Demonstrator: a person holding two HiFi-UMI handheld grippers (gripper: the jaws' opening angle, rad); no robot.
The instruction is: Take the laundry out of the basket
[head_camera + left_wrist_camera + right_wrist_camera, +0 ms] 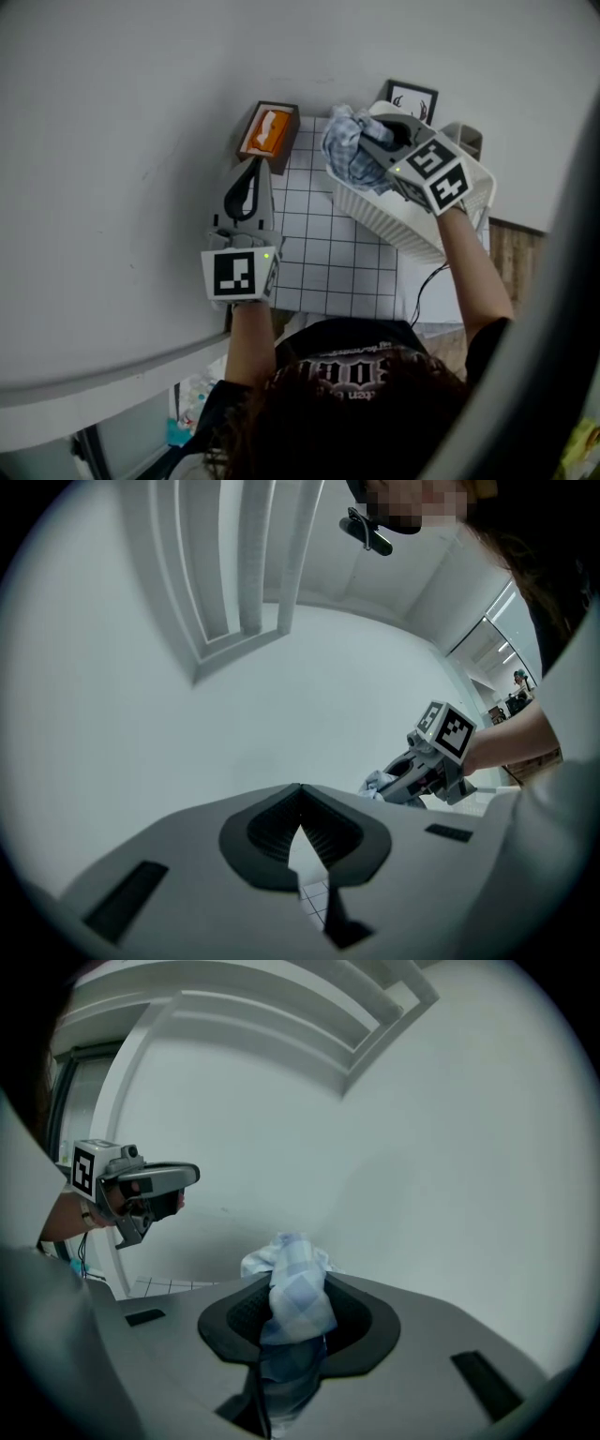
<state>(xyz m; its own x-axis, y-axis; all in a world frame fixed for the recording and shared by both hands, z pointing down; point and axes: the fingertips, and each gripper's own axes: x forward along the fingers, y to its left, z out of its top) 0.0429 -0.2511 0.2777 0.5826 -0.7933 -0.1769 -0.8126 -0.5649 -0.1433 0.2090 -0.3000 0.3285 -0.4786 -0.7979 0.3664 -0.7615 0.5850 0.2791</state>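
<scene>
A white ribbed laundry basket [405,232] stands at the right of the gridded table top [328,264]. Above its left rim hangs a bunched blue checked cloth [345,148], and my right gripper [371,142] is shut on it. In the right gripper view the cloth [296,1296] is pinched between the dark pads and sticks out past them. My left gripper [251,174] hovers over the table's left side, apart from the basket, with its jaws shut on nothing [300,834]. From the left gripper view, the right gripper [405,778] and a bit of the cloth [378,782] show. The basket's inside is hidden.
A brown box with an orange top [267,131] stands at the table's far left corner, just beyond the left gripper's tips. A small framed picture [412,98] leans behind the basket. A white wall runs along the left and back. A cable [424,286] hangs at the table's right edge.
</scene>
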